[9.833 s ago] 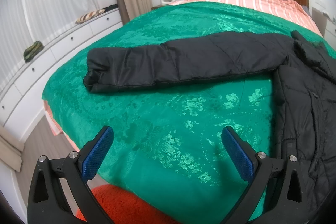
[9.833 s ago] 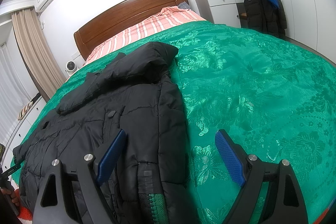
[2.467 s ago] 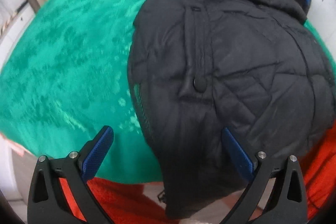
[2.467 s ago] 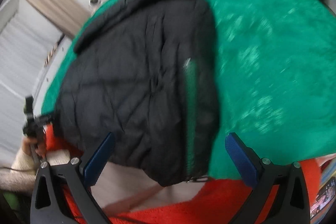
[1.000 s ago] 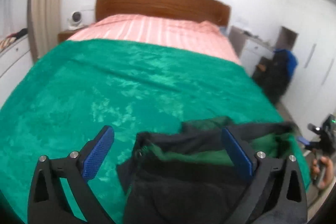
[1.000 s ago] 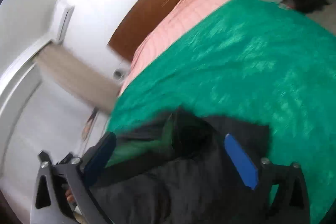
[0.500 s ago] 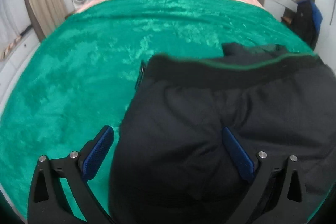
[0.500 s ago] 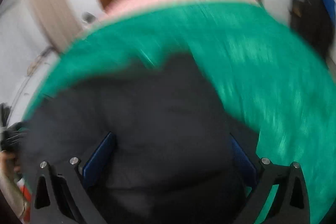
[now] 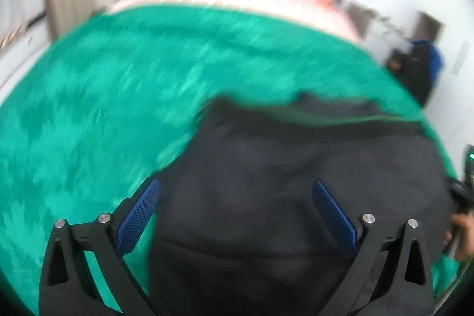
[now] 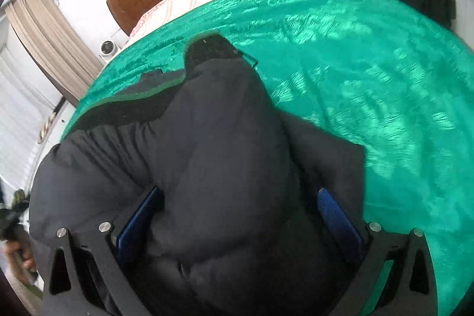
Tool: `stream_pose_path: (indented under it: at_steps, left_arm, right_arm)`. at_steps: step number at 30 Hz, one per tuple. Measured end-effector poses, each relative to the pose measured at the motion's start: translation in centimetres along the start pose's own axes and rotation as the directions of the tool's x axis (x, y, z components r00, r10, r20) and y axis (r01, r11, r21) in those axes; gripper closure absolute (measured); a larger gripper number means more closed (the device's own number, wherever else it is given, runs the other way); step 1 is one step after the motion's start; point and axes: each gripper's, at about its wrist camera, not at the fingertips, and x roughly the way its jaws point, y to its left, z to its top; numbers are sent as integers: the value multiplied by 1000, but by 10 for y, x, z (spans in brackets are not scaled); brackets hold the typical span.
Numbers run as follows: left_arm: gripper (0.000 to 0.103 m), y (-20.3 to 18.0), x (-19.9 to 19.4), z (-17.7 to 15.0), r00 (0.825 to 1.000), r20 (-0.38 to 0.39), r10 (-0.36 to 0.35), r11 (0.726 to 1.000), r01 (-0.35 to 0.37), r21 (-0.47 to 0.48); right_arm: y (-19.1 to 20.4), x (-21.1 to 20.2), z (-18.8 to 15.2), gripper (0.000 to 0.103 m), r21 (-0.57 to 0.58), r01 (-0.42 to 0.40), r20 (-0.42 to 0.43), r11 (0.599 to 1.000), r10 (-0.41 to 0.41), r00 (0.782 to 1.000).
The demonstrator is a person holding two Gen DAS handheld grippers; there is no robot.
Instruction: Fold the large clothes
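A puffy black jacket with green-lined edge lies bunched on the green bedspread.

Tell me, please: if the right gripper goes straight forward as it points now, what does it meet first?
Most likely the black jacket: its padding already bulges between the open right gripper fingers. Depth is uncertain.

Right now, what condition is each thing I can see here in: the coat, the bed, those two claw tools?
Black coat: folded over, bundled on the bed.
Green bedspread: spread flat under the coat.
Left gripper: open, over the coat.
Right gripper: open, astride the coat's bulge.
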Motion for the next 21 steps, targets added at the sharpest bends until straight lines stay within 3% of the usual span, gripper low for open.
stream_pose_path:
  at_steps: [3,7,9,11,12,13,15,21]
  left_arm:
    - [1,-52,-35,10,988,70,-137,986,129,102]
    - [0,-123,-30,20,967,43,-250,943,233,236]
    - [0,-142,0,18,974,8,-225,942,216,257]
    - [0,-147,66,3,987,-128,-99,963,128,237]
    - [0,-145,83,-3,982,-162,-92,966,128,224]
    - [0,-143,93,-13,988,-127,-88,966,116,231]
    - [0,-145,95,-18,995,-72,-65,967,81,242]
    - [1,-149,54,-20,994,-92,-54,962,76,262]
  right_arm:
    - [10,-42,-9,1,-17,-31,76,999,32,997]
    - [30,-95,-42,1,-92,-91,150,992,105,983]
    - [36,-123,-72,1,-115,-133,184,984,153,971]
    - [38,-143,-104,1,-111,-180,219,977,201,955]
    - [39,-149,-118,1,-114,-180,236,977,202,951]
    - [40,-155,-131,1,-121,-170,254,978,196,947]
    - [45,-163,-156,1,-133,-139,287,981,172,942]
    - [52,-174,-200,1,-246,-77,280,966,147,949]
